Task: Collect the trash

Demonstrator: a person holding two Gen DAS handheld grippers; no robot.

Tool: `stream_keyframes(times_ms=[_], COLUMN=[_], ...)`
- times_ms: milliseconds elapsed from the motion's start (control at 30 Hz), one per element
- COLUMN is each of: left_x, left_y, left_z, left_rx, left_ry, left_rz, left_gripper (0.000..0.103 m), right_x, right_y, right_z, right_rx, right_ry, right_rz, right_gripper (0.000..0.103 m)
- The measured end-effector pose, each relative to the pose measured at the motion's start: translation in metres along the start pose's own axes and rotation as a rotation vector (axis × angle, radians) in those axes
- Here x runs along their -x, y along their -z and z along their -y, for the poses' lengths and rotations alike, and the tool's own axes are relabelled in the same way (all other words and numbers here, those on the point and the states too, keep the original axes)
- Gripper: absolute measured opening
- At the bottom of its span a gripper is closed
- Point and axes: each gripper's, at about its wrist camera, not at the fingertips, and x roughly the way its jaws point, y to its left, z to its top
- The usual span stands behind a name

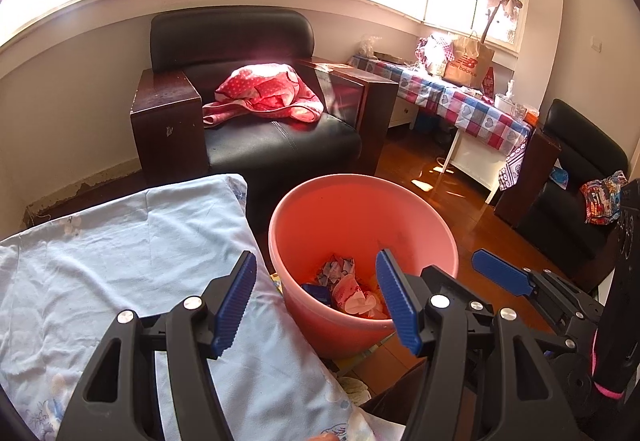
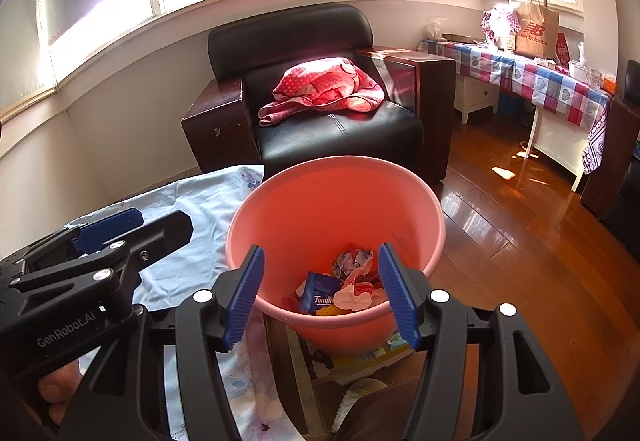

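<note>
A pink plastic bucket (image 1: 362, 233) stands on the wooden floor beside the bed; it also shows in the right wrist view (image 2: 336, 213). Inside lie crumpled wrappers (image 1: 352, 289) and a blue Tempo tissue pack (image 2: 320, 291). My left gripper (image 1: 318, 301) is open and empty, held over the near left rim of the bucket and the bed's edge. My right gripper (image 2: 320, 293) is open and empty, held above the bucket's near rim. The right gripper also shows at the right in the left wrist view (image 1: 500, 273), and the left gripper at the left in the right wrist view (image 2: 108, 225).
A bed with a light blue sheet (image 1: 120, 261) lies left of the bucket. A black armchair (image 1: 248, 101) with a pink cloth (image 1: 264, 93) stands behind. A table with a checked cloth (image 1: 460, 97) and a paper bag is at the right. A second black chair (image 1: 576, 193) is far right.
</note>
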Motion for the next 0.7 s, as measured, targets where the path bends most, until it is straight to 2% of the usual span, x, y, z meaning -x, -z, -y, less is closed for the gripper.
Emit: stream_keyframes(times_ms=[700], left_x=[0.042], left_y=[0.03], left_z=[-0.019], left_rx=[0.02], left_ry=[-0.043], left_rz=[0.042], left_gripper=[0.061], right_x=[0.035], right_y=[0.021], right_z=[-0.017], right_rx=[0.011], right_ry=[0.061], right_rz=[0.04], right_gripper=[0.06])
